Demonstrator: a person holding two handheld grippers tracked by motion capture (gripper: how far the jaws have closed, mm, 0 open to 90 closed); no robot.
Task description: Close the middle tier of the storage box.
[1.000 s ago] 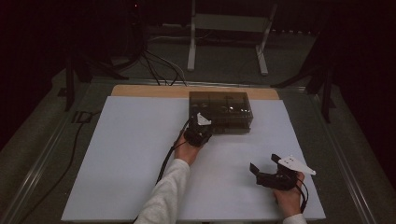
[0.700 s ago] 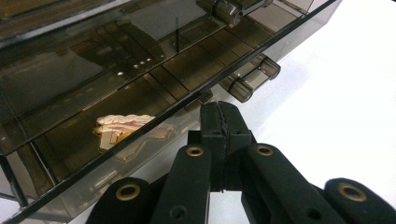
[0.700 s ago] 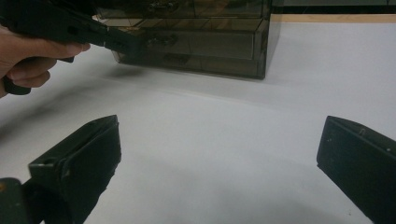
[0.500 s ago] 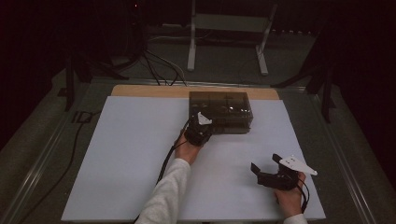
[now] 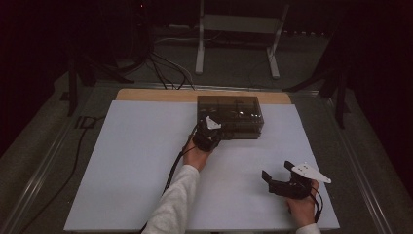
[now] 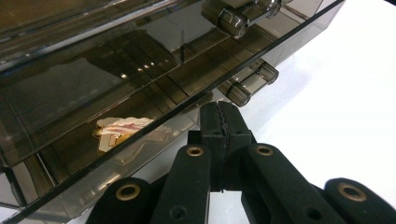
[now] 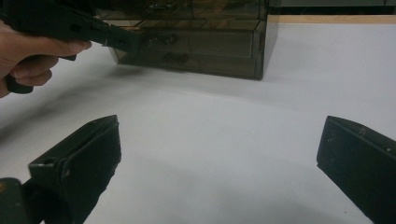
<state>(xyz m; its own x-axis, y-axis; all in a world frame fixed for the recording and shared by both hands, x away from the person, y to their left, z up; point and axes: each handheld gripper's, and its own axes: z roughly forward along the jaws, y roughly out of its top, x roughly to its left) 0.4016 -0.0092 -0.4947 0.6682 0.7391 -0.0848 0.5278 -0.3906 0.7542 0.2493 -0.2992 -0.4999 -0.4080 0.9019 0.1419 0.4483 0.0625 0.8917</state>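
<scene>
Nearest, at the front right of the white surface (image 5: 136,161): right gripper (image 5: 278,175), held low in a hand cut off by the frame's lower edge, jaws spread wide apart with bare surface between them. Farther in, left gripper (image 5: 212,135), carried on a forearm in a white sleeve (image 5: 175,204) angled toward the middle, jaws pressed together with nothing seen between, tip against the front of the drawer box (image 5: 234,114) just below a round knob (image 6: 247,86). Whether actually touching, hard to tell. Box of smoky see-through plastic, toward the back centre of the surface; pale contents (image 6: 119,133) inside blurred by reflections, not identifiable. Beyond, dim cables and a stand, barely made out.
</scene>
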